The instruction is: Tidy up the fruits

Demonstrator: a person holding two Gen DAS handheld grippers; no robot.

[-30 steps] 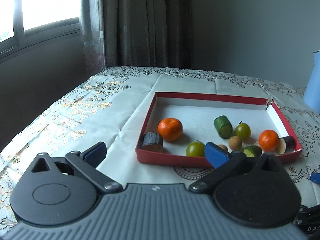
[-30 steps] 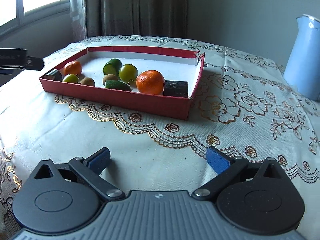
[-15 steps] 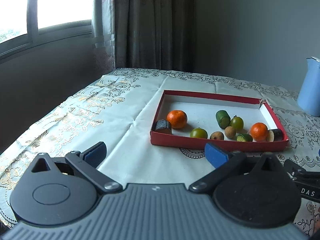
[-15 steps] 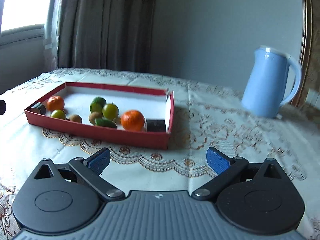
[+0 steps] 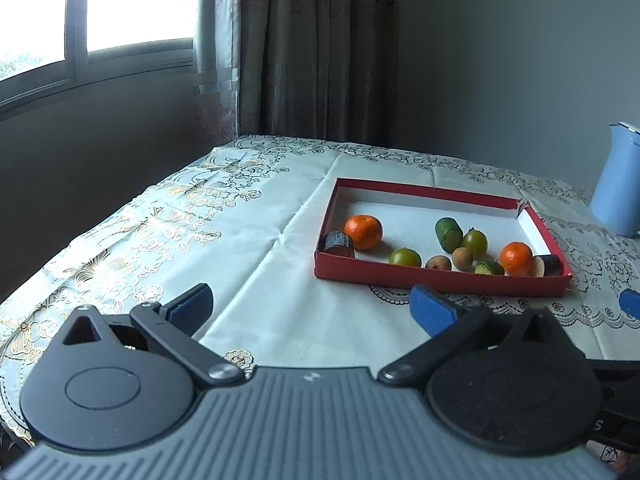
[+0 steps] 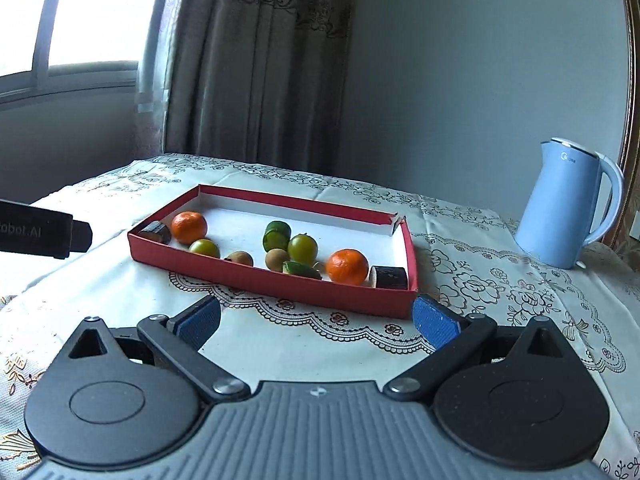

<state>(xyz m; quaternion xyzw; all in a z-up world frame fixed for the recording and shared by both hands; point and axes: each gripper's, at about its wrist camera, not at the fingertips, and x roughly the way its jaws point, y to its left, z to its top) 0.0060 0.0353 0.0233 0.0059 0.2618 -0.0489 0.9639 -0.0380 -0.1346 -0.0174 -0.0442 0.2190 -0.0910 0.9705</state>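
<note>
A shallow red tray (image 5: 440, 280) (image 6: 280, 280) with a white floor sits on the tablecloth. In it lie two oranges (image 5: 363, 232) (image 5: 516, 258) (image 6: 189, 227) (image 6: 347, 266), two green round fruits (image 5: 404, 257) (image 5: 474, 241), a green cylinder piece (image 5: 448, 232), two small brown fruits (image 5: 462, 258), a green wedge (image 5: 489, 267) and dark pieces (image 5: 338, 242) (image 5: 549, 266). My left gripper (image 5: 310, 308) is open and empty, short of the tray's near left corner. My right gripper (image 6: 318, 322) is open and empty, just in front of the tray's near wall.
A light blue kettle (image 6: 568, 208) (image 5: 618, 184) stands on the table at the right. The table's left edge drops off toward a dark wall under a window (image 5: 120, 8). Curtains (image 6: 260, 60) hang behind the table. The other gripper's body (image 6: 40, 234) shows at the left of the right wrist view.
Both grippers have pulled back and risen from the tray, which now looks smaller and farther. Both stayed open and empty. The fruits have not moved.
</note>
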